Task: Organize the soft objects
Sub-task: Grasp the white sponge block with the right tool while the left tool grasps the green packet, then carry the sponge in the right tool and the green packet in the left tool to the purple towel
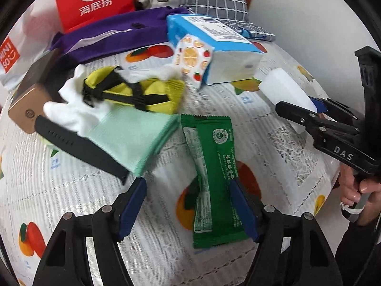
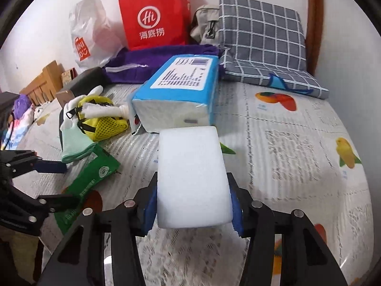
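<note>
We work over a bed spread with a fruit-printed cover, and the big things sit at its far end, out of our way: a grey checked cushion leaning at the headboard, a red paper bag and a white plastic bag standing against the wall, a purple cloth lying flat in front of them. That back row reads to us as storage, with the loose items left nearer for sorting.

The blue tissue pack lies in the middle, just behind the white sponge block. We hold that block in the right tongs: the blue pads press on its two sides, and it juts forward, lifted off the cover. We judge the grip is kept at the near end so the far end can be set down first.

To the left lies a clutter: a yellow mesh pouch with black straps, white gloves tangled around it, a mint cloth touching the gloves, and a black watch strap over the cloth's edge, beside a gold box.

The green sachet lies flat on the cover right under our left tongs. These are spread, with one blue pad over the sachet's right edge and the other well clear of its left edge. Nothing is pinched there; the sachet lies between the fingers, ready, we think, for a closing.
</note>
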`<action>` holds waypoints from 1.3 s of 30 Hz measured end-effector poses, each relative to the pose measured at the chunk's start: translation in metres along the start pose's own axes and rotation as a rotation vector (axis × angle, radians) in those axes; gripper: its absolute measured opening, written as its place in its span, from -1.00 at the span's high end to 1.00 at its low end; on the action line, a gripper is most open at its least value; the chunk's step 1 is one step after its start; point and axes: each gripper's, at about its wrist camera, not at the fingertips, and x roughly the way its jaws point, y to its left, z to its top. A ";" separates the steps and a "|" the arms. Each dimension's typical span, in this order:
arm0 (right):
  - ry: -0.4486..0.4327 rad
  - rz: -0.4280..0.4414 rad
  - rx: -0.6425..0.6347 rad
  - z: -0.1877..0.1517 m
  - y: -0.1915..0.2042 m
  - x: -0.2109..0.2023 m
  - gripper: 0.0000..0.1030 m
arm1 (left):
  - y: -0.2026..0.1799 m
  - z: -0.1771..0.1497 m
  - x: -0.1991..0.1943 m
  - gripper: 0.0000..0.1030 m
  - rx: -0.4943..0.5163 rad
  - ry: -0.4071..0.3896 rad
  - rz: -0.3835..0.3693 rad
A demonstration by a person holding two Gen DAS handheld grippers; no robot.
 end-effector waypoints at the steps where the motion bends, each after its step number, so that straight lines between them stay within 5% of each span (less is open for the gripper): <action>1: -0.002 0.003 0.010 0.000 -0.002 -0.001 0.02 | -0.001 0.001 0.000 -0.37 -0.004 0.000 -0.012; 9: -0.025 -0.005 0.063 -0.005 -0.015 -0.015 0.02 | -0.007 0.008 -0.002 -0.37 -0.043 -0.008 -0.079; 16: -0.029 -0.013 0.063 -0.008 -0.017 -0.023 0.02 | -0.028 0.016 0.013 -0.34 -0.003 -0.015 0.008; 18: -0.031 -0.018 0.065 -0.009 -0.018 -0.025 0.02 | -0.036 0.016 0.014 0.02 0.034 -0.028 0.100; 21: -0.032 -0.020 0.071 -0.009 -0.020 -0.028 0.02 | -0.032 0.018 0.011 0.42 0.024 -0.031 0.092; 24: -0.033 -0.019 0.071 -0.008 -0.018 -0.031 0.02 | -0.019 0.015 0.007 0.51 -0.019 -0.021 0.054; 39: -0.037 -0.015 0.070 0.002 0.019 -0.052 0.02 | 0.032 -0.025 -0.026 0.52 -0.186 -0.009 0.046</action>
